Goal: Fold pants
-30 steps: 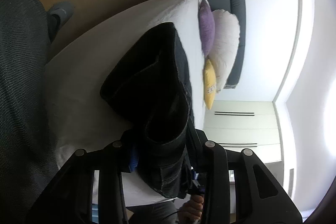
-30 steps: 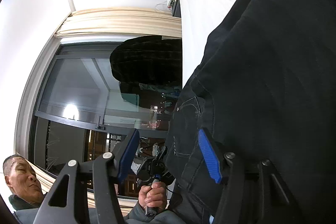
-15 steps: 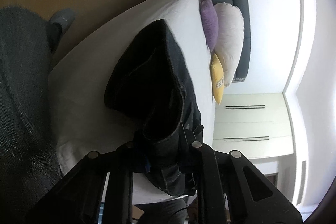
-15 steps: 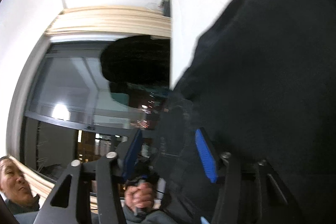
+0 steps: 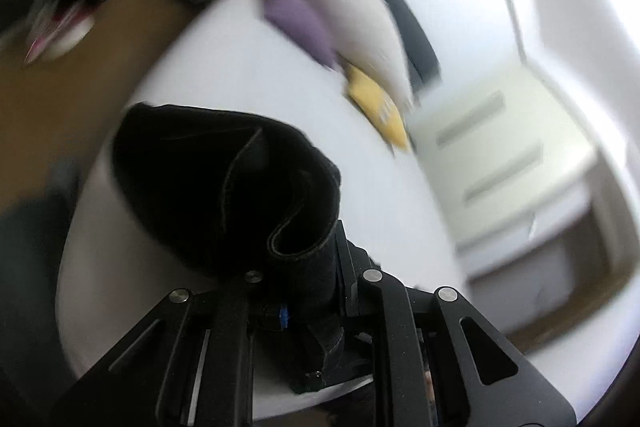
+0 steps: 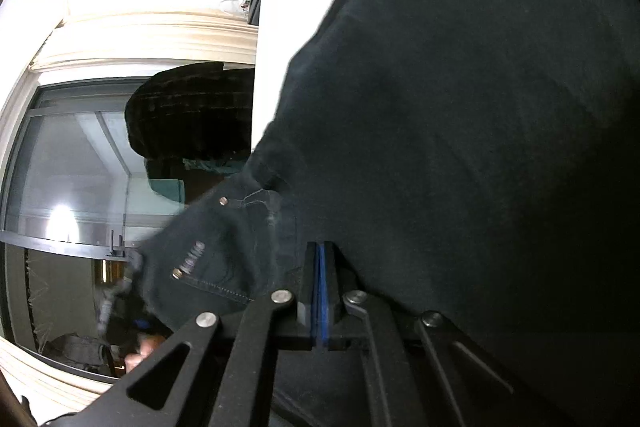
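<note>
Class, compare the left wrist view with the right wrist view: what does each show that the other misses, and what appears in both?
Only the left wrist view shows the yellow pillow, the brown floor and the left tool clamped on a rolled edge of the pants. Only the right wrist view shows the window, a rivet on the pants' pocket, and the right tool with its blue pads pressed together. Both show the dark pants, white bed and purple pillow.
</note>
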`<state>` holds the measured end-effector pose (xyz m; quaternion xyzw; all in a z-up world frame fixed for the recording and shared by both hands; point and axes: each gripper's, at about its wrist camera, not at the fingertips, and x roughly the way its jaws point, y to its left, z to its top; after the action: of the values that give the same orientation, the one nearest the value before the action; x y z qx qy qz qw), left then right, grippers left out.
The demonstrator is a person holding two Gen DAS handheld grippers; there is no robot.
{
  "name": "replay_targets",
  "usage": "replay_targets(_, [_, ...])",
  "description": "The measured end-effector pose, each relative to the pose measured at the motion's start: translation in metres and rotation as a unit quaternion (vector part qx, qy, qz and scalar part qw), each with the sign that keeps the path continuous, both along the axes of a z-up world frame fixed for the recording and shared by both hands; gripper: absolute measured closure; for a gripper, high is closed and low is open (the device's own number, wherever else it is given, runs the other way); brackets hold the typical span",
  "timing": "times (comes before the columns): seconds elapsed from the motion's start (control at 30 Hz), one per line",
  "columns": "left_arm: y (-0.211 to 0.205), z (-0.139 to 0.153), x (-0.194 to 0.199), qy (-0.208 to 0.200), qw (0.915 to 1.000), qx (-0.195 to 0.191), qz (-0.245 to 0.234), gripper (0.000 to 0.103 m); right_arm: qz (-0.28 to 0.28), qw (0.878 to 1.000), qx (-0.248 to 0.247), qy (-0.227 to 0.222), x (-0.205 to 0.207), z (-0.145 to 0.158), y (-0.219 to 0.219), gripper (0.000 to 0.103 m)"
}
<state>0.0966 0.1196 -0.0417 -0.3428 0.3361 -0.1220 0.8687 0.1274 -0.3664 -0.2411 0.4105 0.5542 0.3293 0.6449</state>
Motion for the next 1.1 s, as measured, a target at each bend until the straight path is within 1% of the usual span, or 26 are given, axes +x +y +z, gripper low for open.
replay_targets(0.03, [-0.023, 0.011, 0.01, -0.007, 0.9989, 0.038, -0.026, 0.089, -0.01, 1.0, 0.001, -0.008, 0.0, 0.007, -0.004, 0.082])
replay_targets(0.07, [-0.061, 0.02, 0.024, -0.013, 0.9934, 0.092, -0.068, 0.089, -0.021, 1.0, 0.005, -0.023, 0.0, 0.016, -0.01, 0.054])
replay_targets(0.1, [-0.09, 0.022, 0.032, -0.016, 0.9872, 0.124, -0.099, 0.089, -0.032, 0.999, 0.012, -0.041, 0.002, 0.029, -0.017, 0.04])
replay_targets(0.13, [-0.117, 0.019, 0.037, -0.015, 0.9809, 0.148, -0.125, 0.089, -0.043, 0.997, 0.011, -0.056, 0.003, 0.042, -0.026, 0.017])
replay_targets(0.17, [-0.154, 0.007, 0.042, -0.012, 0.9699, 0.182, -0.161, 0.089, -0.052, 0.996, 0.005, -0.068, 0.005, 0.053, -0.034, 0.003])
replay_targets(0.2, [-0.179, -0.006, 0.046, -0.005, 0.9608, 0.207, -0.184, 0.089, -0.06, 0.995, -0.004, -0.078, 0.008, 0.066, -0.046, 0.0])
replay_targets(0.23, [-0.206, -0.025, 0.045, 0.009, 0.9495, 0.234, -0.209, 0.089, -0.057, 0.995, -0.008, -0.083, 0.01, 0.074, -0.052, 0.0])
replay_targets(0.27, [-0.222, -0.038, 0.04, 0.019, 0.942, 0.247, -0.226, 0.089, -0.046, 0.995, -0.012, -0.086, 0.013, 0.081, -0.057, 0.0])
replay_targets(0.3, [-0.242, -0.055, 0.034, 0.032, 0.928, 0.268, -0.257, 0.089, -0.033, 0.995, -0.015, -0.088, 0.014, 0.086, -0.061, 0.0])
replay_targets(0.33, [-0.258, -0.067, 0.027, 0.035, 0.9128, 0.292, -0.284, 0.089, -0.019, 0.995, -0.017, -0.092, 0.013, 0.09, -0.065, 0.0])
replay_targets(0.4, [-0.277, -0.077, 0.019, 0.031, 0.8933, 0.326, -0.308, 0.089, 0.013, 0.995, -0.015, -0.093, 0.008, 0.093, -0.063, 0.0])
replay_targets(0.47, [-0.284, -0.076, 0.014, 0.019, 0.8877, 0.342, -0.308, 0.089, 0.037, 0.996, -0.025, -0.083, 0.007, 0.085, -0.063, 0.0])
replay_targets(0.53, [-0.288, -0.074, 0.012, 0.009, 0.8835, 0.355, -0.305, 0.089, 0.051, 0.996, -0.039, -0.056, 0.004, 0.072, -0.06, 0.0])
replay_targets(0.6, [-0.297, -0.078, -0.003, 0.006, 0.8765, 0.369, -0.309, 0.089, 0.045, 0.998, -0.027, -0.033, 0.003, 0.061, -0.06, 0.0])
replay_targets(0.7, [-0.309, -0.077, -0.003, -0.003, 0.861, 0.4, -0.314, 0.089, 0.038, 0.999, 0.012, -0.031, 0.004, 0.061, -0.054, 0.0])
replay_targets(0.73, [-0.313, -0.077, -0.006, -0.007, 0.8553, 0.411, -0.315, 0.089, 0.039, 0.999, 0.016, -0.034, 0.006, 0.062, -0.05, 0.0])
replay_targets(0.8, [-0.321, -0.079, -0.009, -0.012, 0.848, 0.425, -0.316, 0.088, 0.048, 0.998, 0.004, -0.033, 0.011, 0.063, -0.04, 0.004])
replay_targets(0.83, [-0.324, -0.08, -0.011, -0.016, 0.8437, 0.434, -0.316, 0.088, 0.052, 0.998, -0.014, -0.025, 0.016, 0.061, -0.035, 0.009])
replay_targets(0.87, [-0.328, -0.081, -0.014, -0.02, 0.8396, 0.441, -0.316, 0.088, 0.056, 0.998, -0.028, -0.015, 0.02, 0.057, -0.032, 0.017])
replay_targets(0.9, [-0.334, -0.08, -0.021, -0.026, 0.8352, 0.449, -0.317, 0.088, 0.062, 0.997, -0.038, -0.007, 0.024, 0.054, -0.029, 0.022])
replay_targets(0.93, [-0.339, -0.081, -0.025, -0.034, 0.828, 0.461, -0.317, 0.088, 0.072, 0.996, -0.05, -0.004, 0.027, 0.05, -0.025, 0.031])
replay_targets(0.97, [-0.342, -0.083, -0.028, -0.039, 0.8215, 0.472, -0.318, 0.088, 0.079, 0.994, -0.071, -0.007, 0.029, 0.048, -0.021, 0.048])
replay_targets(1.0, [-0.346, -0.085, -0.031, -0.043, 0.8162, 0.48, -0.319, 0.088, 0.084, 0.993, -0.088, -0.009, 0.03, 0.047, -0.02, 0.056])
replay_targets(1.03, [-0.349, -0.086, -0.034, -0.044, 0.8133, 0.484, -0.32, 0.088, 0.088, 0.991, -0.098, -0.012, 0.031, 0.047, -0.02, 0.066])
replay_targets(1.07, [-0.354, -0.086, -0.036, -0.046, 0.8127, 0.484, -0.322, 0.088, 0.09, 0.991, -0.102, -0.018, 0.031, 0.048, -0.022, 0.075])
replay_targets(1.1, [-0.357, -0.086, -0.037, -0.048, 0.8119, 0.483, -0.324, 0.088, 0.092, 0.989, -0.109, -0.027, 0.03, 0.051, -0.024, 0.079])
